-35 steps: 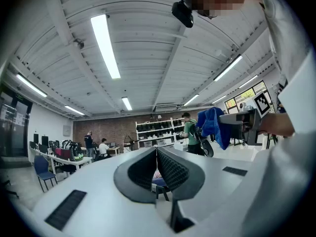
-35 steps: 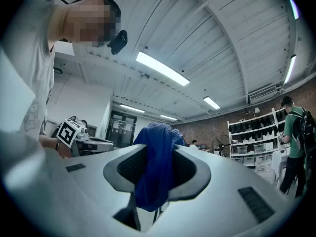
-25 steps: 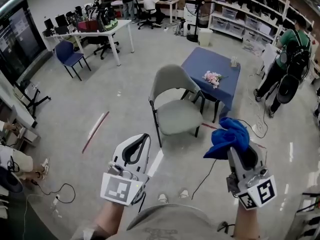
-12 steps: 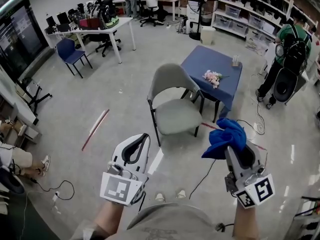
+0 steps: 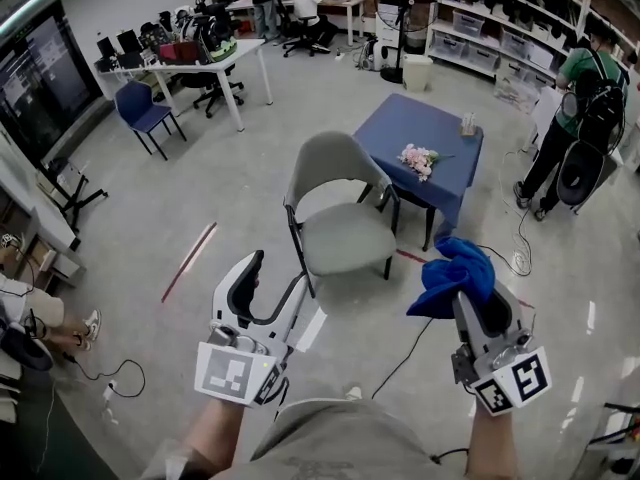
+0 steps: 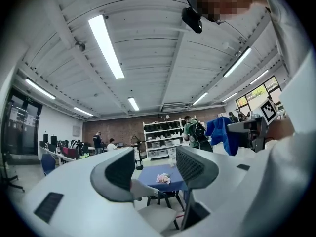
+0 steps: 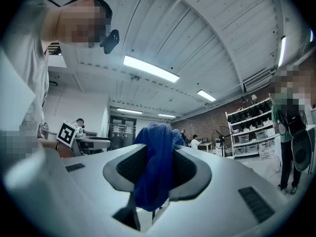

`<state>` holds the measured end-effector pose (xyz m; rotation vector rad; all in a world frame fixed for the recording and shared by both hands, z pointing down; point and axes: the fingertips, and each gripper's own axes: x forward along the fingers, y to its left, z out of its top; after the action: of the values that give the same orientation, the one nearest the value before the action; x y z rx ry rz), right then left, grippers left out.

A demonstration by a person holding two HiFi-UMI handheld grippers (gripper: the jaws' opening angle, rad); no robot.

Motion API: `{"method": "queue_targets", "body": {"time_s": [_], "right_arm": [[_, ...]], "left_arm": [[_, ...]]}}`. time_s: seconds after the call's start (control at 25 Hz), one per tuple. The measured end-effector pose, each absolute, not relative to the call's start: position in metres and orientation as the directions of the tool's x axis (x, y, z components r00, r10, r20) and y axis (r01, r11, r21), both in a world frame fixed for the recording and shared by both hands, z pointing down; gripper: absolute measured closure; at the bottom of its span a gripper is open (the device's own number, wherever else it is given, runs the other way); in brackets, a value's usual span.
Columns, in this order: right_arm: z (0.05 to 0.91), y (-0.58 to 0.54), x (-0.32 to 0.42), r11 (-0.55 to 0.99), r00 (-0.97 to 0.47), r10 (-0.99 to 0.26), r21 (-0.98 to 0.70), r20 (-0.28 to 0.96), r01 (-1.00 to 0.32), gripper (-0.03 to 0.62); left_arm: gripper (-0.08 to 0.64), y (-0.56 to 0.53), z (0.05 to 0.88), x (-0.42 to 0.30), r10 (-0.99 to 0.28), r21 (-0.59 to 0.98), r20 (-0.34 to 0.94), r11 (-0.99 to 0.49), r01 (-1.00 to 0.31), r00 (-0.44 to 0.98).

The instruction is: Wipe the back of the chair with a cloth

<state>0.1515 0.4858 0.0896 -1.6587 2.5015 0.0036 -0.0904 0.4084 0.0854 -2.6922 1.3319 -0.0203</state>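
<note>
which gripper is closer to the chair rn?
Left, it seems. The left gripper, jaws just opened, nothing between, is by the chair at its nearest leg; the right gripper, shut on the blue cloth, is farther off to its right.

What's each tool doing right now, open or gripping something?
Left tool: open, jaws just opened, nothing between them.
Right tool: shut on the blue cloth.

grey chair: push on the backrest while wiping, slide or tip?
Probably slides first: the chair stands on thin dark legs on a smooth, shiny floor. Likely light for its size: thin shell back and seat, nothing on it. A push high on the backrest could rock it.
</note>
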Motion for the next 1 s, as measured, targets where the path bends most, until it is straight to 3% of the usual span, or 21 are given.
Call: {"method": "queue_targets", "body": {"time_s": [0.44,1.0], "right_arm": [[0.112,0.456,0.167,0.437,-0.428,-0.898,-0.088,-0.1,-0.895,0.448],[0.145,0.34,0.168,0.453,-0.452,-0.891,-0.096,-0.037,-0.886,0.448]], "left_arm": [[0.291,0.385,0.1,-0.09,-0.847,-0.111,-0.046,-0.522,-0.845,0.529],[0.291,0.279,0.145,-0.09,-0.853,-0.113,0.044,-0.521,-0.846,0.52]]}}
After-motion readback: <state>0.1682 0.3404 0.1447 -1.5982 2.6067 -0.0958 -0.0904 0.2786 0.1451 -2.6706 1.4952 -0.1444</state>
